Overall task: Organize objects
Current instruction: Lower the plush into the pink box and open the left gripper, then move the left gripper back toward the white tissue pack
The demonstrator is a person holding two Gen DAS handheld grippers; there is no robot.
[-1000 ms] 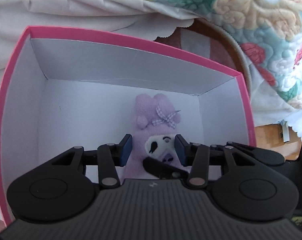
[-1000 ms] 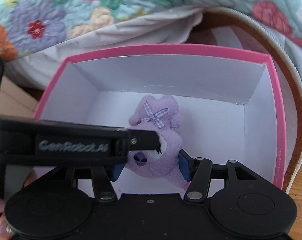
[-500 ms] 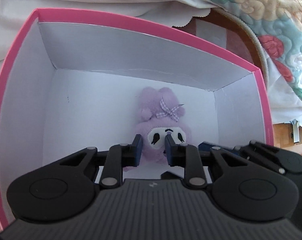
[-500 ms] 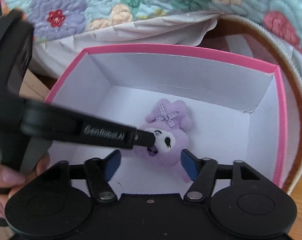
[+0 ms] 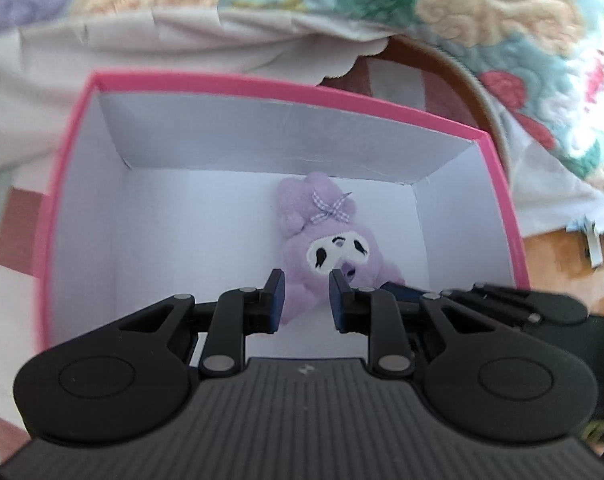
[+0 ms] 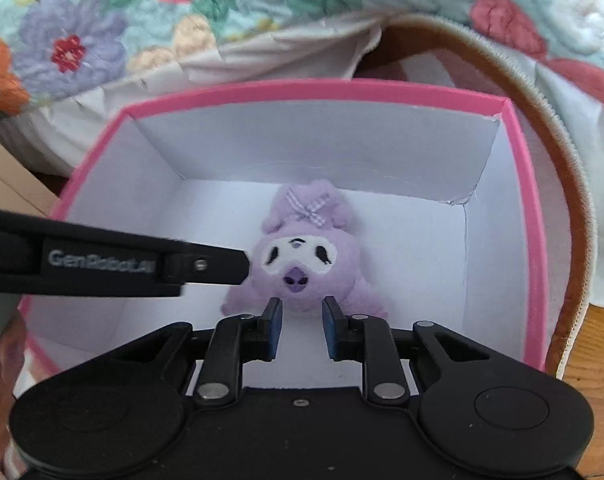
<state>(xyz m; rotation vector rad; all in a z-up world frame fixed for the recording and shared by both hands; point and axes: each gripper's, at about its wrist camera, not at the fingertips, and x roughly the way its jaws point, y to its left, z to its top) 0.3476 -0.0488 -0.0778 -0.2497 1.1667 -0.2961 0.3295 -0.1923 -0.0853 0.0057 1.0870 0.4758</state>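
A small purple plush [image 5: 326, 240] with a white face and a checked bow lies face up on the white floor of the pink-rimmed box [image 5: 285, 88], near the back wall. My left gripper [image 5: 304, 300] hovers over the plush's lower body, shut and holding nothing. From the right wrist it shows as a black finger [image 6: 221, 266] reaching in from the left, beside the head of the plush [image 6: 297, 256]. My right gripper [image 6: 302, 316] has its jaws closing to a narrow gap inside the box [image 6: 322, 92]. White floor shows between the pads, and the plush lies just past the tips.
A floral quilt [image 6: 101, 40] and a white sheet [image 5: 181, 40] drape over the far side of the box. A brown round rim [image 6: 574, 200] curves along its right side. Wooden floor [image 6: 598, 340] shows at the right. A hand [image 6: 5, 344] is at the left edge.
Both grippers stood open around the plush and have closed. The left one has drawn back and up from it. The plush stays in the box, now lying free.
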